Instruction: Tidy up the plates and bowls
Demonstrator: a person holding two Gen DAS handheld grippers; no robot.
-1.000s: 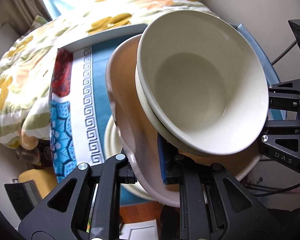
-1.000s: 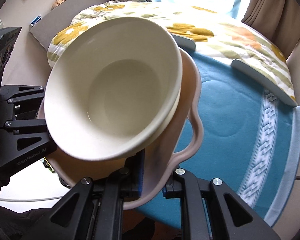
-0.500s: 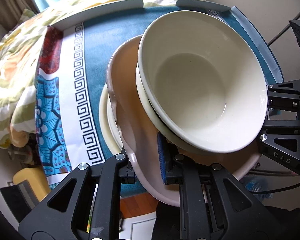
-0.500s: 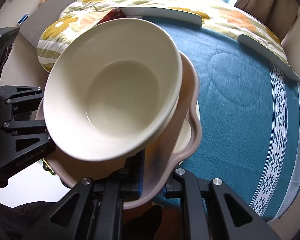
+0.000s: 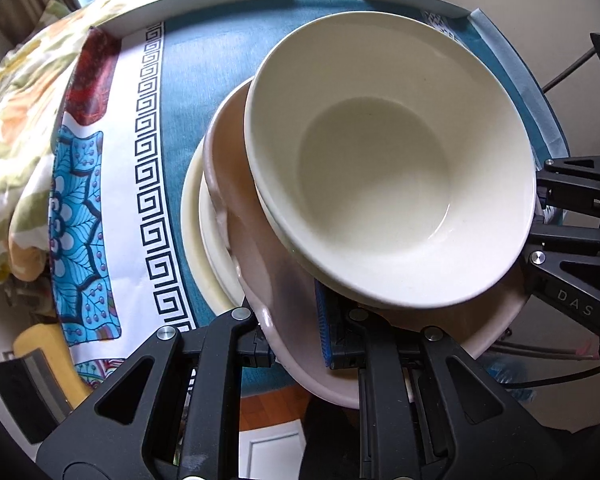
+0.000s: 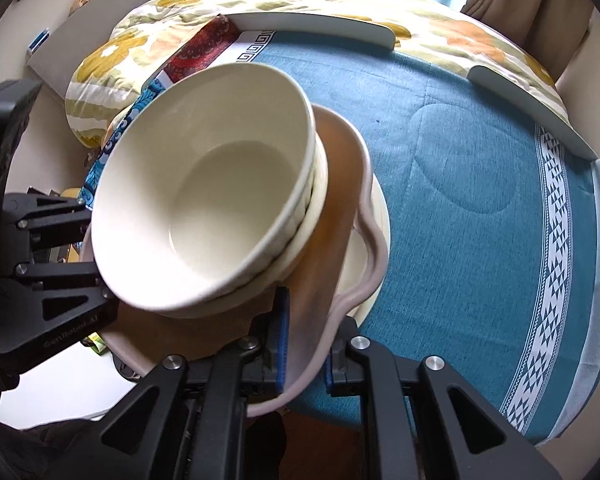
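Lowered pink plate (image 5: 260, 276) between both tongs (image 5: 296, 340)

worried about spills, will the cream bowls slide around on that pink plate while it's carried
Probably. The bowls sit loose and glossy on the tilted pink plate, so they may slide. Stacked high, they may tip. Only the plate's rim is clamped.

Both views look steeply down along their own fingers from close above the worktop (image 5: 204, 80). The left wrist camera sits at one side of the pink plate (image 5: 260, 272), its fingers (image 5: 324, 332) filling the lower frame; the right wrist camera sits at the opposite side. Each sees the other gripper at its frame edge. They share the stacked cream bowls (image 6: 204, 216), the pink plate, the cream plate (image 5: 192, 216) beneath, and the teal cloth.
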